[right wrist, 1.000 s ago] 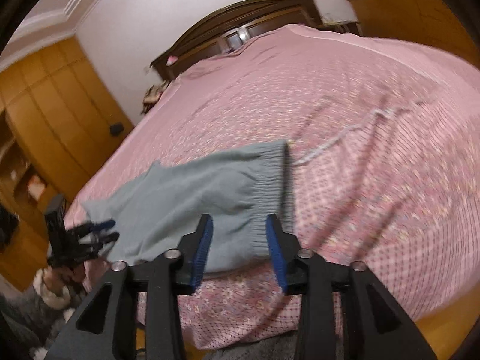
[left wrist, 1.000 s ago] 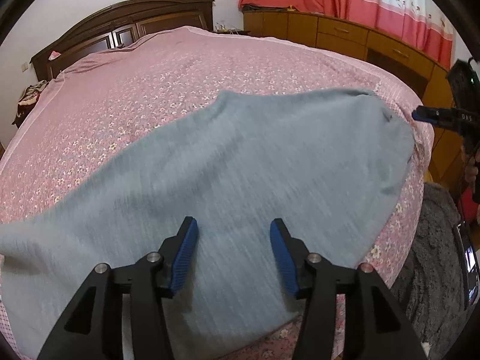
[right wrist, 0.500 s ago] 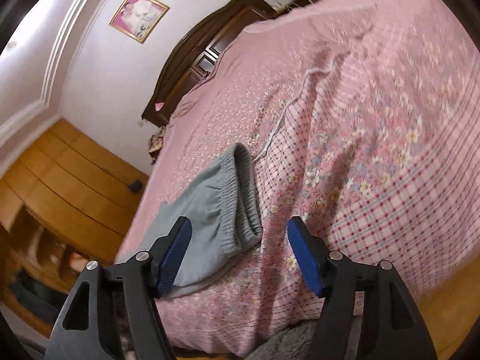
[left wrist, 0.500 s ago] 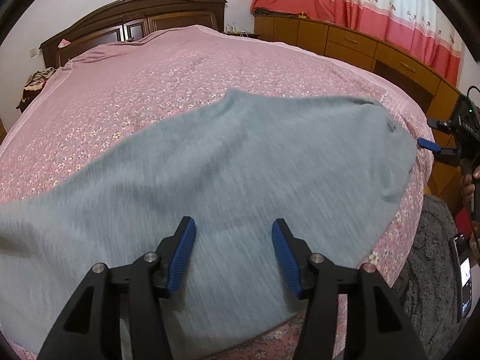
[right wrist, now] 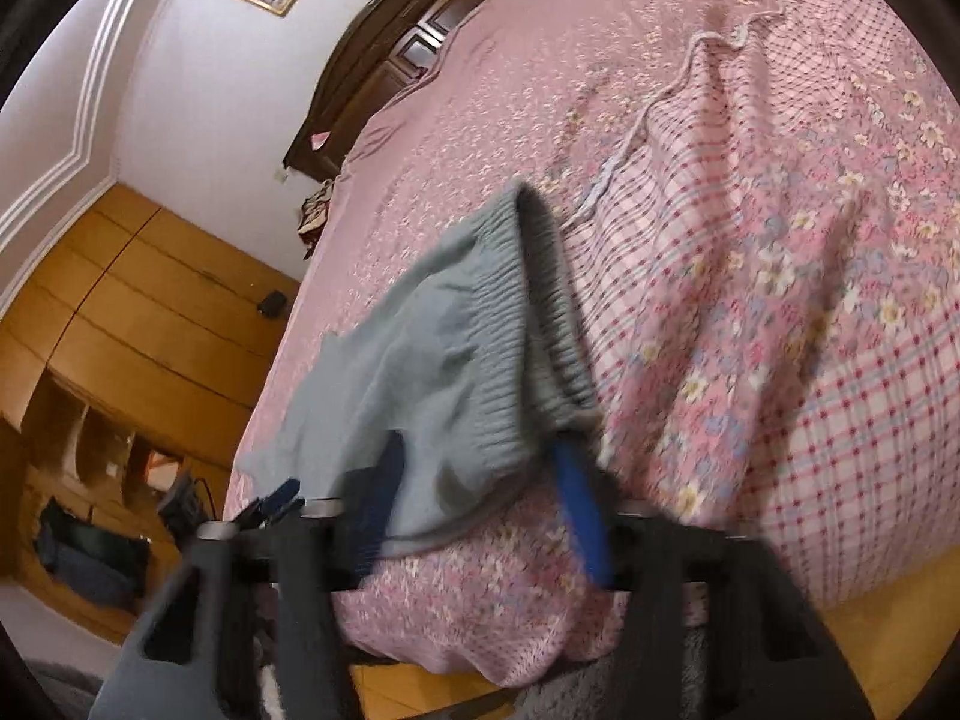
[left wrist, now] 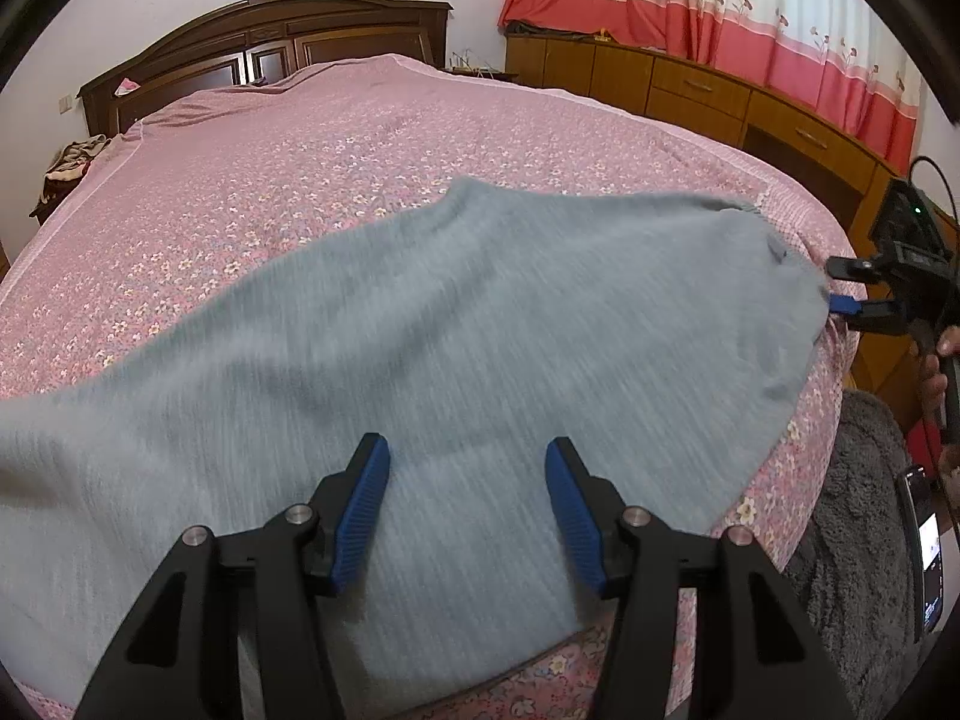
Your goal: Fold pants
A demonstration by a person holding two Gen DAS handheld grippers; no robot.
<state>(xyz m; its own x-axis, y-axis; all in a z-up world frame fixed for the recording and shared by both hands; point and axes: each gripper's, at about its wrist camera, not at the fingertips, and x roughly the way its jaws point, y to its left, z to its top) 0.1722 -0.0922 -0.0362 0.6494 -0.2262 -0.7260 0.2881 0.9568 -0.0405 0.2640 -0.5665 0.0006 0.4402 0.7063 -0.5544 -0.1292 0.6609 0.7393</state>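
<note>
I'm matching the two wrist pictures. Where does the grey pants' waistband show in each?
Left wrist: waistband at the far right edge of the pants, beside the right hand-held gripper.
Right wrist: lower centre, between that gripper's closing jaws.
Shared landmark: dark wooden headboard, top in both.

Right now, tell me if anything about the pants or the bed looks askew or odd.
The grey pants lie askew across the near corner of the bed, their waistband overhanging the edge where the right gripper is closing on it. The pink bedspread is wrinkled beside the waistband. Nothing looks damaged or spilled.
</note>
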